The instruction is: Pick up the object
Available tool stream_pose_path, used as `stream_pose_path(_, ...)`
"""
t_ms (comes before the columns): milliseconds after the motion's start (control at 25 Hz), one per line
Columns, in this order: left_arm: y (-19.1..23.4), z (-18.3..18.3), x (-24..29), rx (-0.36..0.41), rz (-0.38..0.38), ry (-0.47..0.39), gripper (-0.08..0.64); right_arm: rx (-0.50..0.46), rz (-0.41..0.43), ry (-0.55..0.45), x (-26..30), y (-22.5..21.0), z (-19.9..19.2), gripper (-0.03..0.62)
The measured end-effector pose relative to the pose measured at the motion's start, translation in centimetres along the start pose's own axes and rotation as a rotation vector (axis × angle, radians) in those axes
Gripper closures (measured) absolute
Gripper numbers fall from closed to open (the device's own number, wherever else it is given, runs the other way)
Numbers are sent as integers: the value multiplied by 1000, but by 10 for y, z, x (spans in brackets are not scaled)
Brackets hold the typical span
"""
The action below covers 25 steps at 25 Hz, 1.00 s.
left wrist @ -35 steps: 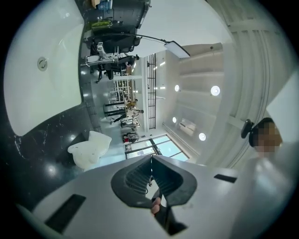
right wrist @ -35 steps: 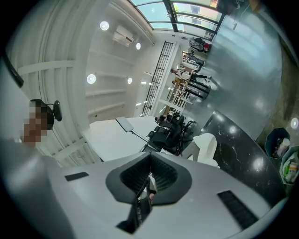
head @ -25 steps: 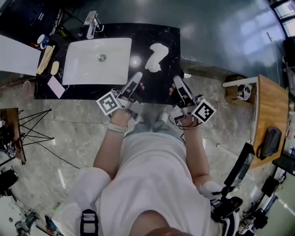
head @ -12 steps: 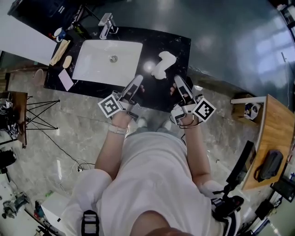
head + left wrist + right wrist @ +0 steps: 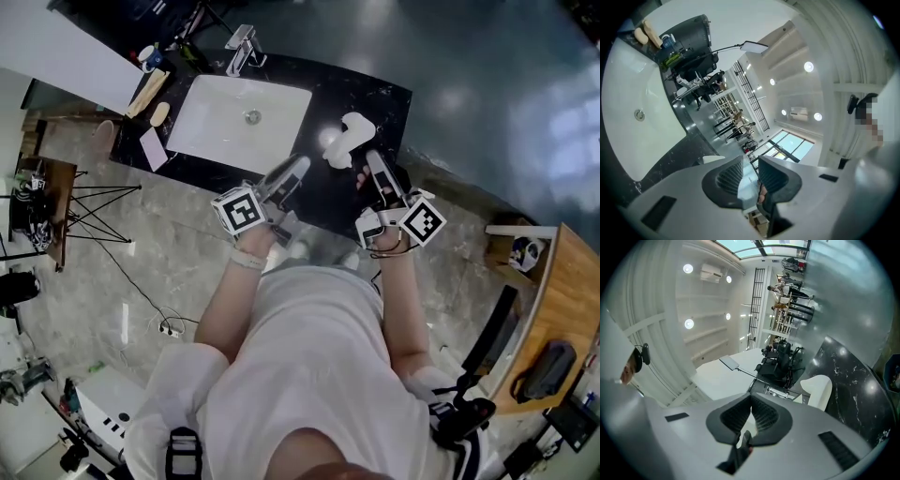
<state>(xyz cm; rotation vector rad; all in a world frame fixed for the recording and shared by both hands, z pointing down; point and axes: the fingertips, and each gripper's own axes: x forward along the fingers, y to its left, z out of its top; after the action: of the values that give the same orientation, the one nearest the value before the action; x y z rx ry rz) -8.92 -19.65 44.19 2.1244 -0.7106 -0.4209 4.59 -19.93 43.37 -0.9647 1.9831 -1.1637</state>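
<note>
1. Person [image 5: 309, 366], white shirt, seen from above, standing at the counter's front edge with both arms held forward.
2. Counter [image 5: 380, 98], black stone with pale veining, on a grey stone floor [image 5: 169, 272].
3. Sink [image 5: 216, 131], a white rectangular basin set in the left part of the counter. A chrome faucet [image 5: 242, 47] stands at its far edge.
4. Left hand-held gripper [image 5: 292, 172], over the counter's front edge near the sink's right corner. Its own view [image 5: 750, 159] shows the jaws opening, a narrow gap between the ribbed pads and nothing in it.
5. Right hand-held gripper [image 5: 373, 159], over the right part of the counter. Its own view [image 5: 751, 395] shows it clenched, tips meeting, empty.
6. White object [image 5: 345, 139], the task's thing, a pale lumpy shape lying on the counter right of the sink. It is just beside the right hand-held gripper's tip and outside both sets of jaws. The right gripper view shows it [image 5: 818, 390] off to the right of the jaws.
7. Small items left of the sink: a long tan piece [image 5: 148, 91], a beige oval bar [image 5: 159, 114] and a pale card [image 5: 153, 148].
</note>
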Motion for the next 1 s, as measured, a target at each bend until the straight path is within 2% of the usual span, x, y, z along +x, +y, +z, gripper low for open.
stream_pose_path(120,6,-6,3,30,43,20,449,8,-1,6,2,-7,1,571)
stream_pose_path(320,13,-14,13,74,117,54,430,27,-30,25,0,-27,2,571)
stream_pose_path(600,31,-35,39,196,222,161,371,43,-61,55,-4,-51,6,571)
stream_pose_path(1000,58,-69,89,302,324,325,319,109,-101,55,-22,-87,17,571)
